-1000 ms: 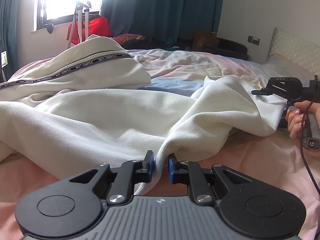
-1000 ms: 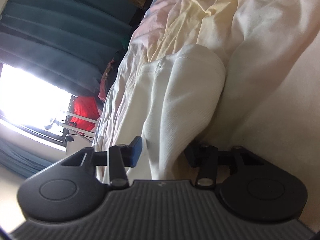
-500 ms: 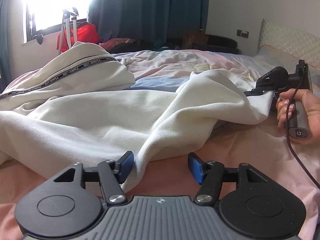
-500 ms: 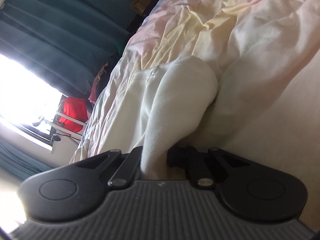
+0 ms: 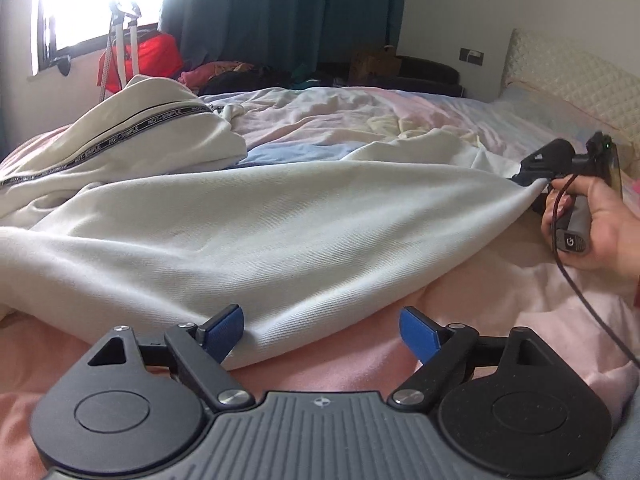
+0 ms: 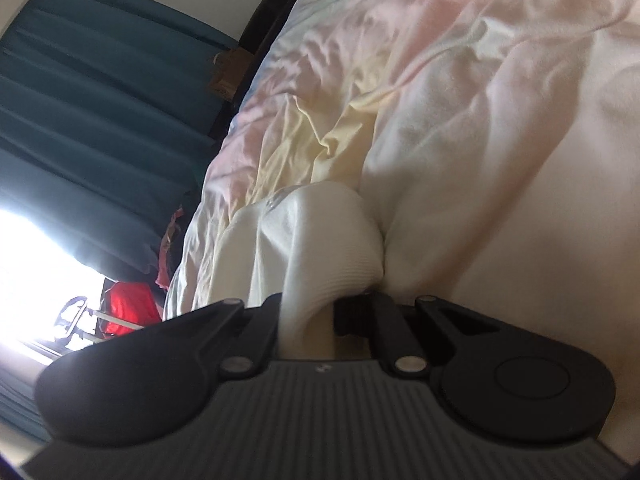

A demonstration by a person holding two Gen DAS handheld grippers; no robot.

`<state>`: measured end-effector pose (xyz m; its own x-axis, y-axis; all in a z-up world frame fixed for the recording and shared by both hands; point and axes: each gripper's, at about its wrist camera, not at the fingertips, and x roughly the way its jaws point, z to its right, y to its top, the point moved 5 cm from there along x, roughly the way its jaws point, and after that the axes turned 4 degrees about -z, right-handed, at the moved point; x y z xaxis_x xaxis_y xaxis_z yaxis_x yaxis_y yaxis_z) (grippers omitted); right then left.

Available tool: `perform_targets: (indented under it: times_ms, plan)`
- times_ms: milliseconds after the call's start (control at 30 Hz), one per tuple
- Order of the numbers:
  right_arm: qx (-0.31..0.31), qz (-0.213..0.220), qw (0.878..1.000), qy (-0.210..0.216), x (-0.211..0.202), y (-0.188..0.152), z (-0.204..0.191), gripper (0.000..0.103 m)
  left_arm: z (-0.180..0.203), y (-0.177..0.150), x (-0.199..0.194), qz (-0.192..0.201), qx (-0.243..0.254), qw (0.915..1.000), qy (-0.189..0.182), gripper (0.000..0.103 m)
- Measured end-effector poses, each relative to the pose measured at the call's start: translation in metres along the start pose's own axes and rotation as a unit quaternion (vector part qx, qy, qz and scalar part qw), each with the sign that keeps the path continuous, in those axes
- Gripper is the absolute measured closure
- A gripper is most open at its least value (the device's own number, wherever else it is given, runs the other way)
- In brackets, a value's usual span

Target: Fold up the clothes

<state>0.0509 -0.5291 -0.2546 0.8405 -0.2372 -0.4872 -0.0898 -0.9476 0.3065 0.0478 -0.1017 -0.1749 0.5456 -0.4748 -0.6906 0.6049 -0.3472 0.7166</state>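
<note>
Clothes here come down to one white garment (image 5: 248,236), which lies spread and rumpled across the bed (image 5: 500,320), stretched from just ahead of the left hand-held gripper (image 5: 322,330) out to the right hand-held gripper (image 5: 538,178) far off to its right. The left hand-held gripper has just been opening: its blue pads (image 5: 224,330) stand wide apart, one touching or nearly touching the near fold of the cloth, the other over bare pink sheet, and nothing is pinched between them. The right hand-held gripper (image 6: 320,316) is closed tight on a ribbed edge of the garment (image 6: 324,248), which bulges up directly ahead of its fingers; a hand (image 5: 592,224) grips its handle. As a judgement, the fold is at an early stage: the cloth is being pulled out flat at one corner, no neat crease or stacked panel shows, and the smoothing, the folds themselves and the setting aside all seem to be left. Beyond the left hand-held gripper, up and to its left, a second white garment (image 5: 132,132) with a black lettered band sits heaped, not folded either. As for containers, none serves the task in these views; a red bag (image 5: 148,56) stands far ahead by the window, and its contents cannot be seen.
</note>
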Motion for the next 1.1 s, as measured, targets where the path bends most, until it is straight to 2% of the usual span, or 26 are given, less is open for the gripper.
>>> perform_targets:
  times_ms: [100, 167, 200, 267, 333, 400, 433, 500, 600, 633, 700, 767, 833, 867, 933, 967, 1033, 1100]
  plan:
    - [0.001, -0.007, 1.000, 0.008, 0.000, 0.002, -0.002, 0.097, -0.032, 0.008, -0.026, -0.008, -0.100, 0.9948, -0.016, 0.014]
    - [0.014, -0.012, 1.000, 0.019, 0.001, 0.002, 0.001, 0.097, -0.067, 0.011, -0.046, -0.008, -0.190, 0.9817, -0.015, 0.011]
    - [0.022, -0.015, 0.999, 0.023, 0.002, 0.003, 0.002, 0.097, -0.090, 0.010, -0.056, -0.007, -0.239, 0.9710, -0.006, 0.009]
    - [0.038, -0.022, 0.999, 0.030, 0.004, 0.004, 0.005, 0.097, -0.138, 0.005, -0.076, -0.001, -0.341, 0.9400, 0.018, 0.007]
    - [0.046, -0.027, 0.998, 0.034, 0.006, 0.006, 0.003, 0.096, -0.189, -0.007, -0.095, 0.004, -0.440, 0.8970, 0.040, 0.007]
    - [0.049, -0.030, 0.997, 0.046, 0.006, 0.007, 0.001, 0.095, -0.234, -0.023, -0.111, 0.019, -0.516, 0.8544, 0.055, 0.007]
    - [0.052, -0.033, 0.997, 0.052, 0.007, 0.008, 0.000, 0.094, -0.250, -0.029, -0.116, 0.032, -0.541, 0.8379, 0.065, 0.007]
    - [0.065, -0.033, 0.995, 0.066, 0.010, 0.009, 0.000, 0.093, -0.277, -0.040, -0.124, 0.062, -0.577, 0.8097, 0.088, 0.007]
    - [0.089, -0.027, 0.992, 0.081, 0.013, 0.009, 0.000, 0.090, -0.295, -0.052, -0.116, 0.083, -0.617, 0.7766, 0.095, 0.007]
    - [0.091, -0.024, 0.992, 0.085, 0.013, 0.009, -0.001, 0.085, -0.297, -0.053, -0.114, 0.089, -0.627, 0.7685, 0.094, 0.007]
    - [0.091, -0.019, 0.991, 0.096, 0.013, 0.009, -0.006, 0.056, -0.303, -0.053, -0.112, 0.103, -0.639, 0.7566, 0.094, 0.007]
    - [0.080, -0.015, 0.991, 0.105, 0.013, 0.012, -0.013, 0.044, -0.310, -0.053, -0.114, 0.117, -0.653, 0.7421, 0.097, 0.008]
    - [0.066, -0.012, 0.992, 0.103, 0.014, 0.013, -0.018, 0.043, -0.315, -0.058, -0.118, 0.131, -0.669, 0.7245, 0.102, 0.016]
    - [0.057, -0.011, 0.994, 0.097, 0.015, 0.014, -0.019, 0.043, -0.316, -0.060, -0.121, 0.137, -0.675, 0.7165, 0.108, 0.025]
    - [0.044, -0.009, 0.995, 0.087, 0.018, 0.014, -0.020, 0.044, -0.319, -0.065, -0.124, 0.144, -0.687, 0.7025, 0.119, 0.038]
    - [0.041, -0.007, 0.995, 0.086, 0.018, 0.014, -0.019, 0.046, -0.322, -0.066, -0.126, 0.144, -0.690, 0.6983, 0.122, 0.045]
    - [0.039, -0.007, 0.996, 0.075, 0.020, 0.016, -0.016, 0.059, -0.324, -0.064, -0.130, 0.148, -0.689, 0.6976, 0.127, 0.057]
    - [0.031, -0.007, 0.998, 0.049, 0.020, 0.018, -0.011, 0.094, -0.324, -0.060, -0.137, 0.155, -0.683, 0.7010, 0.132, 0.072]
